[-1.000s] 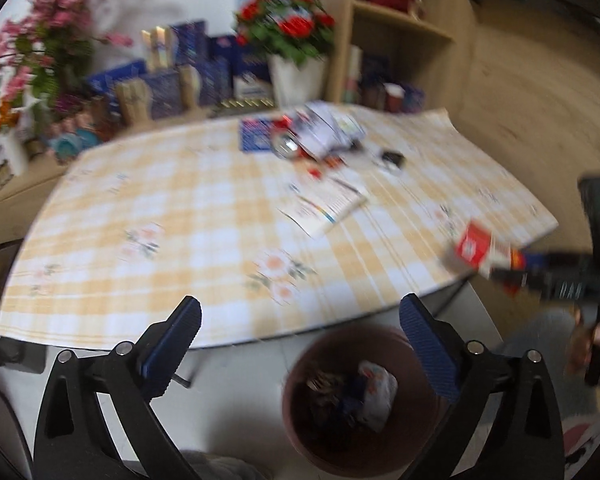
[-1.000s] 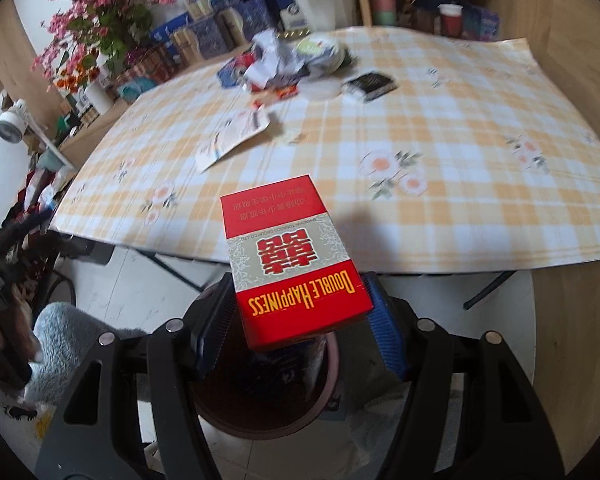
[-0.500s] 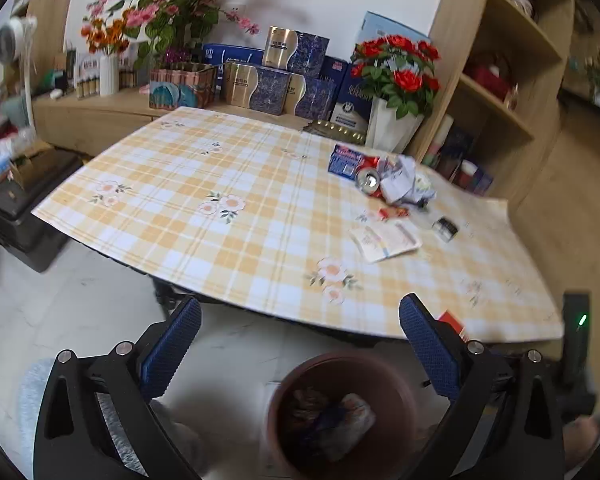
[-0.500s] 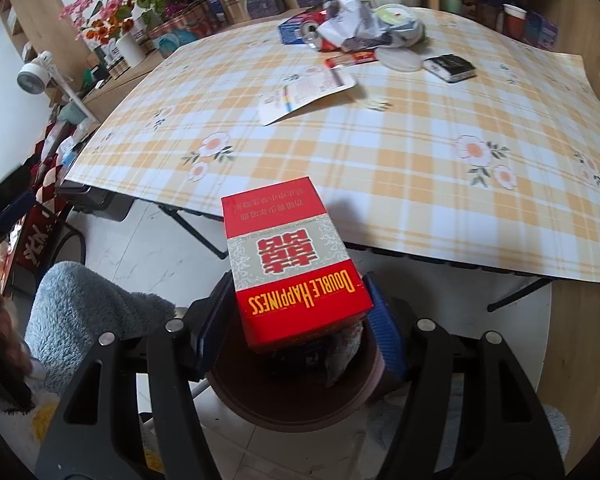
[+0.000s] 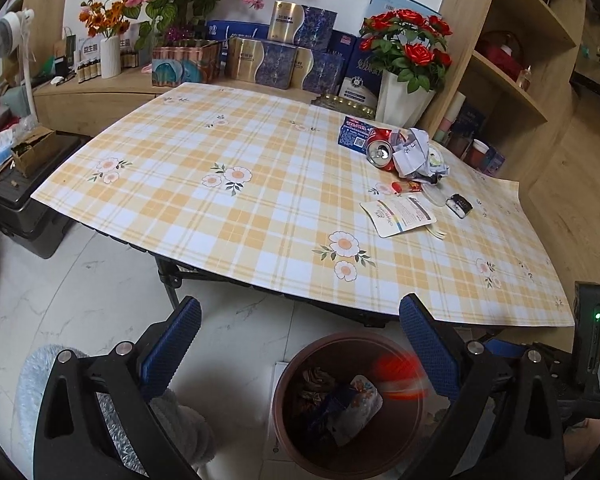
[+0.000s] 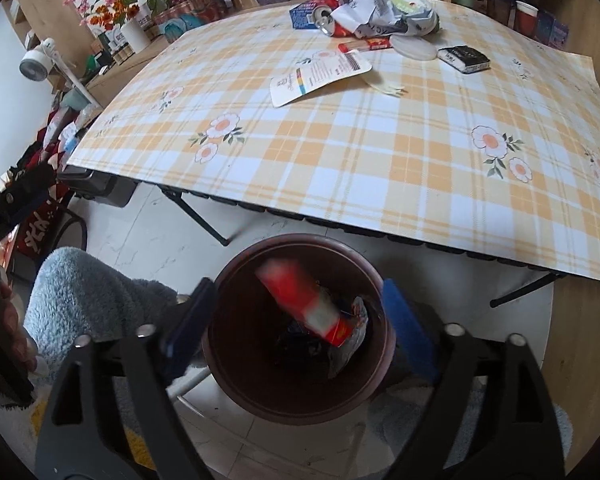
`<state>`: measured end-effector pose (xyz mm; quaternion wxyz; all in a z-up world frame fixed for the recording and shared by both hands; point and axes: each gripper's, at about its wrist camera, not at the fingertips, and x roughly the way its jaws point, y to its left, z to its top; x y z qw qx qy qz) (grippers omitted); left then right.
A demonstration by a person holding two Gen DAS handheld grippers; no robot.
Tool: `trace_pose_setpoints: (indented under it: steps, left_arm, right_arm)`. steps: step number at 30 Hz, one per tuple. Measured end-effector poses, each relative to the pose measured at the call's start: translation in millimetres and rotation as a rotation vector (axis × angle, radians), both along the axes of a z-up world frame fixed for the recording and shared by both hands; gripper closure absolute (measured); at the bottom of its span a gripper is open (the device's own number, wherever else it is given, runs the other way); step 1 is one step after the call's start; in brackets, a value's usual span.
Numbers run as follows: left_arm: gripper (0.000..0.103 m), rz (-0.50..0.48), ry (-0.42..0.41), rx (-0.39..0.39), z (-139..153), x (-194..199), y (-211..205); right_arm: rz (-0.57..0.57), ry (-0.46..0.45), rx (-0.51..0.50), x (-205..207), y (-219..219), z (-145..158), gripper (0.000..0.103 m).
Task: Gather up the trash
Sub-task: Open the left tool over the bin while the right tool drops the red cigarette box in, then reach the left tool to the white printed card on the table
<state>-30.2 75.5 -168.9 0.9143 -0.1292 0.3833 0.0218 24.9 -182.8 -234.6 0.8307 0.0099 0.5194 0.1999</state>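
Your right gripper (image 6: 296, 320) stands with its jaws wide apart and nothing between them, directly above the brown trash bin (image 6: 236, 376). Between the two blue pads you see the red box (image 6: 304, 300): it is blurred, tilted with one end down, and it lies inside the mouth of the bin, over the wrappers already there. Its colour is bright red with a pale band across the middle; the print on it cannot be read because of the blur. Whether it touches the trash under it, you cannot tell. Your left gripper (image 5: 300, 340) is also spread wide and holds nothing; it hangs above the white floor, just beside the same bin (image 5: 288, 432). In the left wrist view the red box (image 5: 400, 376) is only a red smear at the right inner side of the bin, close to the right blue pad, and near it a crumpled printed wrapper (image 5: 352, 408) lies on dark scraps. Behind the bin is the table with the yellow checked cloth (image 6: 380, 168), whose near edge hangs above the far rim of the bin. On the far part of the cloth more trash is there: a flat white pouch (image 6: 320, 76) with a coloured strip, a small black packet (image 6: 464, 59), a white round lid (image 6: 414, 48), a thin red stick pack (image 6: 364, 45), and a heap of crumpled paper (image 6: 364, 8) touching a red drink can (image 6: 328, 24) that lies on its side, with a blue carton (image 6: 302, 14) just beside it.
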Motion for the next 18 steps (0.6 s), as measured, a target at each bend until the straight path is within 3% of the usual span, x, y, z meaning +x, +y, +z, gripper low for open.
trace_pose_setpoints:
  steps: [3, 18]
  left_arm:
    - [0.006, -0.003, 0.003, 0.006, 0, 0, -1]
    - [0.006, -0.009, 0.031, 0.014, -5, 5, -4]
  right_arm:
    - [-0.025, -0.011, -0.003, 3, -5, 3, 0.008]
    - [-0.140, -0.039, -0.027, 22, -45, 11, 0.006]
